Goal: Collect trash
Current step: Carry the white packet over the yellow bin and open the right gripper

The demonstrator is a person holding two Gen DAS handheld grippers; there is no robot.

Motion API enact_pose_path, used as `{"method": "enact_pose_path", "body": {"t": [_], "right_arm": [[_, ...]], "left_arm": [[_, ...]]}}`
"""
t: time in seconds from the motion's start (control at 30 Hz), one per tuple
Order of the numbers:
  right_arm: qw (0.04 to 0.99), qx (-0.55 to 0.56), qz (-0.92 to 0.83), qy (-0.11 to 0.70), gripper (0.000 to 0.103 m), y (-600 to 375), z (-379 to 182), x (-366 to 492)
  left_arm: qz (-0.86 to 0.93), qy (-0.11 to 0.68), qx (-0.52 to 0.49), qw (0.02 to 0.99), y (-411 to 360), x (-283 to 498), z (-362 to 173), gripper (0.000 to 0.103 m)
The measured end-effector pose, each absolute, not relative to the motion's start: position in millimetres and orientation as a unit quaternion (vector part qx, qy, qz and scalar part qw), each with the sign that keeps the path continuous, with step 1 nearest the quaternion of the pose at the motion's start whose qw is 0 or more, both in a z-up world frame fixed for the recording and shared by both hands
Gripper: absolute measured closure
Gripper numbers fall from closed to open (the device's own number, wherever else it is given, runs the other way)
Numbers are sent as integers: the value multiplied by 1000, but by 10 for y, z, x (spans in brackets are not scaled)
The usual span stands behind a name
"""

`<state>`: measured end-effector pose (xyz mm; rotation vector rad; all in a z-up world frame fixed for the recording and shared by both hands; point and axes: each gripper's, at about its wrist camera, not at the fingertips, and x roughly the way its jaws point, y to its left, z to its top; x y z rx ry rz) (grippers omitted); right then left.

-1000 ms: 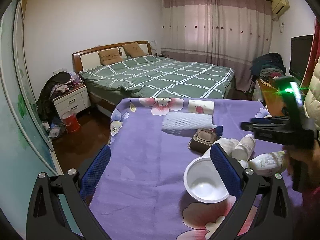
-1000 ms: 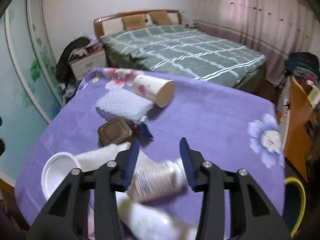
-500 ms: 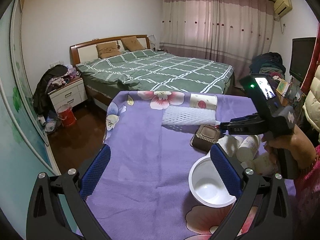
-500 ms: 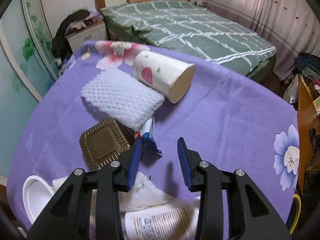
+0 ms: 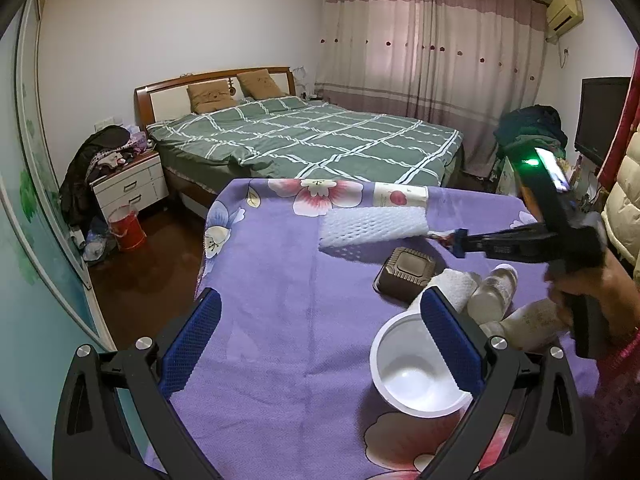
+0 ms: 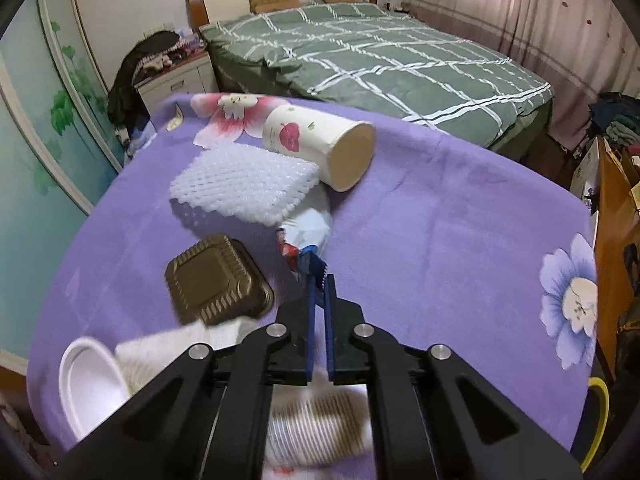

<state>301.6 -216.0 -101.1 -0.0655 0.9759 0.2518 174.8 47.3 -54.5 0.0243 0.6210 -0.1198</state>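
Trash lies on a purple flowered tablecloth. My right gripper is shut on the blue end of a white plastic wrapper that runs under a white foam net. The right gripper also shows in the left wrist view. Beside it lie a paper cup on its side, a brown plastic tray, a white bowl and two white bottles. My left gripper is open and empty above the cloth, its right finger over the bowl.
A bed with a green checked cover stands behind the table. A nightstand and a red bucket are at the left. A wooden cabinet is at the right, with a yellow rim low beside it.
My right gripper moved forward from over the bottles to the wrapper and shut on its blue end. The left gripper stayed open, almost still.
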Motion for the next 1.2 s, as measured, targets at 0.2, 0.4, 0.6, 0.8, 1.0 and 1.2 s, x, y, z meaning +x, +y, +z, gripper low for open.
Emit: {"method": "enact_pose_path", "body": {"t": [0.2,0.4,0.6,0.8,1.0,1.2], "right_arm": [[887,-5,120,445,101,-2455,-896,2578],[903,34,115,412,101,-2801,-727,2160],[915,63,100,385,101,-3143,-605,1786],[925,81,63,365,101,-3550,-527,1445],[928,111,-11,354,101,-4138,-580,1128],[916,132,-101,364,101,-4750,-787,927]], "left_arm": [[-72,303,17,950,362,1707,-516,5],[-89,302,27,949,188,1655,-482,5],[-107,299,34,948,22,1617,-451,5],[-129,299,43,945,-193,1578,-439,5],[-151,300,54,941,-426,1539,-449,5],[-164,303,63,937,-592,1501,-478,5]]}}
